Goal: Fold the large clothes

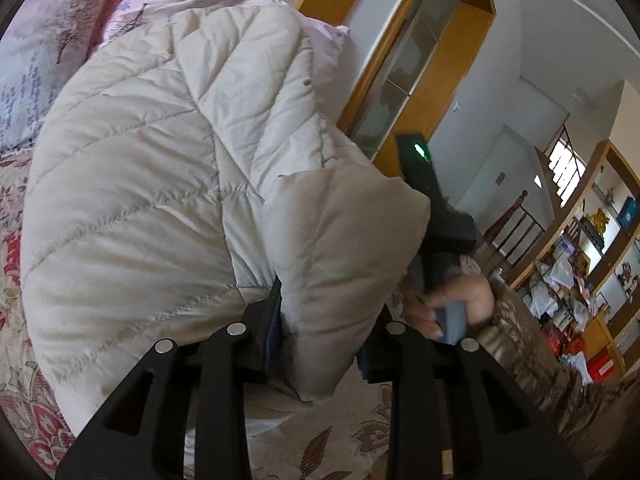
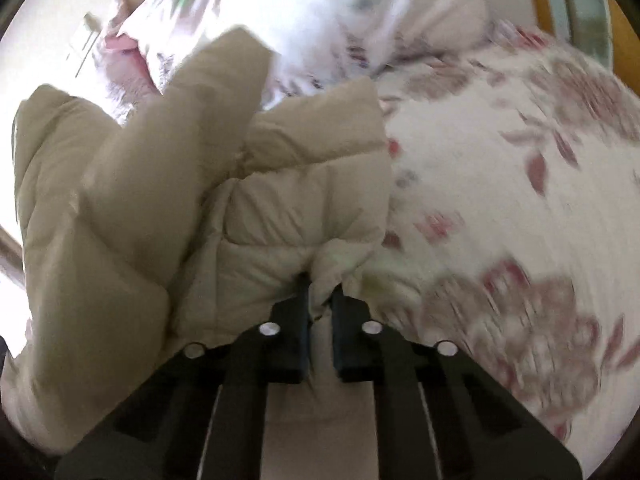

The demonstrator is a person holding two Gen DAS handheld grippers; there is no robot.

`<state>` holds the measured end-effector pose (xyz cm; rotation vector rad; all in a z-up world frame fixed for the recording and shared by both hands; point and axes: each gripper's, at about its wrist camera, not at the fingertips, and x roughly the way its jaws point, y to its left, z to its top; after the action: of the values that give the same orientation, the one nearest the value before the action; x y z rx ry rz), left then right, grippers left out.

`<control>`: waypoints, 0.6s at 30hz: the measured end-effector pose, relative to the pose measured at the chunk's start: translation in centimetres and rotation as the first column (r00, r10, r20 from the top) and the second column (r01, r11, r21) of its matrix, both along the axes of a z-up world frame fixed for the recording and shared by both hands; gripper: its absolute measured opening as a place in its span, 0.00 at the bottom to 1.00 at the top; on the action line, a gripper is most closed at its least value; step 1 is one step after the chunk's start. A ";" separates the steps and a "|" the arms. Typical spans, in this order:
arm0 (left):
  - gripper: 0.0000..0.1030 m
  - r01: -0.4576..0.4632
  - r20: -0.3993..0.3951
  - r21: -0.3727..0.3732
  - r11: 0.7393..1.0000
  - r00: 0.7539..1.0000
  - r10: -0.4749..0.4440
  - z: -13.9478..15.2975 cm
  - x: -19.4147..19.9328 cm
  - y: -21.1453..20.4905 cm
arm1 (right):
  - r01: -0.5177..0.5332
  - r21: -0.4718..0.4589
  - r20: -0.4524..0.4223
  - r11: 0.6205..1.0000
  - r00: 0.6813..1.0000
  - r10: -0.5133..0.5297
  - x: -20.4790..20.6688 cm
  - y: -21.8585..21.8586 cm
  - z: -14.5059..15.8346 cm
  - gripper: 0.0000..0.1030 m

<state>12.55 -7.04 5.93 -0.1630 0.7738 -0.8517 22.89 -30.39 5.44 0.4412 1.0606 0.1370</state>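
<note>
A cream quilted puffer jacket [image 1: 160, 168] lies bunched on a flowered bedspread [image 1: 16, 240]. A thick fold of it sits pinched between the fingers of my left gripper [image 1: 324, 328]. In the right wrist view the same jacket [image 2: 168, 200] looks beige and is heaped to the left. My right gripper [image 2: 320, 292] is shut on a thin edge of its fabric. The left wrist view also shows the other gripper's black body with a green light [image 1: 420, 160], held by a person's hand [image 1: 464, 296]; its fingertips are hidden behind the jacket.
Pink and pale blue pillows [image 1: 60, 32] lie at the head of the bed. The flowered bedspread [image 2: 500, 180] stretches to the right of the jacket. A wooden-framed door [image 1: 420, 60], a chair [image 1: 516, 228] and cluttered shelves [image 1: 580, 272] stand beyond the bed.
</note>
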 end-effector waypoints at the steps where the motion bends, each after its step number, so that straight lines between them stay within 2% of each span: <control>1: 0.28 0.005 0.003 0.001 1.000 1.000 -0.005 0.0 0.0 -0.1 | -0.013 0.010 0.004 1.000 1.000 0.013 0.7 0.2 0.1 0.08; 4: 0.28 0.013 0.007 0.016 1.000 1.000 -0.013 0.0 0.2 -0.4 | -0.041 0.031 0.013 0.999 0.999 0.040 2.8 0.3 -0.2 0.07; 6: 0.28 0.020 0.004 0.054 0.998 1.000 -0.020 -0.5 0.4 -1.2 | -0.058 -0.003 -0.007 0.998 0.998 0.058 3.4 0.3 -0.8 0.11; 8: 0.28 0.030 0.006 0.115 0.993 1.000 -0.031 -1.1 0.6 -2.1 | -0.041 -0.059 -0.014 0.997 0.999 0.040 2.8 -0.2 -0.4 0.22; 9: 0.28 0.033 0.003 0.130 0.991 0.999 -0.034 -1.4 0.7 -2.3 | -0.020 -0.096 -0.012 0.995 1.000 0.019 2.3 -0.9 0.0 0.35; 10: 0.29 0.038 -0.008 0.143 0.989 0.999 -0.037 -1.7 0.9 -2.6 | 0.007 -0.133 -0.007 0.991 1.000 -0.008 1.7 -1.6 0.4 0.43; 12: 0.29 0.043 -0.027 0.155 0.987 0.999 -0.039 -2.1 1.3 -2.9 | 0.070 -0.176 0.027 0.982 0.997 -0.066 0.5 -3.5 2.2 0.43; 14: 0.29 0.044 -0.038 0.174 0.984 0.999 -0.038 -2.4 1.6 -3.2 | 0.097 -0.171 0.093 0.981 0.992 -0.082 -0.5 -4.5 5.0 0.44; 15: 0.29 0.045 -0.038 0.184 0.982 0.999 -0.038 -2.4 1.6 -3.3 | 0.090 -0.155 0.129 0.984 0.989 -0.070 -0.9 -4.6 6.4 0.49; 17: 0.31 0.045 -0.039 0.204 0.978 0.999 -0.038 -2.6 1.7 -3.3 | 0.037 -0.093 0.217 0.995 0.976 -0.016 -1.5 -3.8 9.5 0.66; 18: 0.31 0.045 -0.041 0.210 0.977 0.998 -0.037 -2.6 1.8 -3.3 | -0.002 -0.060 0.254 0.998 0.967 0.017 -1.6 -3.1 10.8 0.77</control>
<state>14.38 -10.37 3.31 0.0259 0.8990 -0.8018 21.30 -33.52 16.24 0.3539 0.8120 0.1653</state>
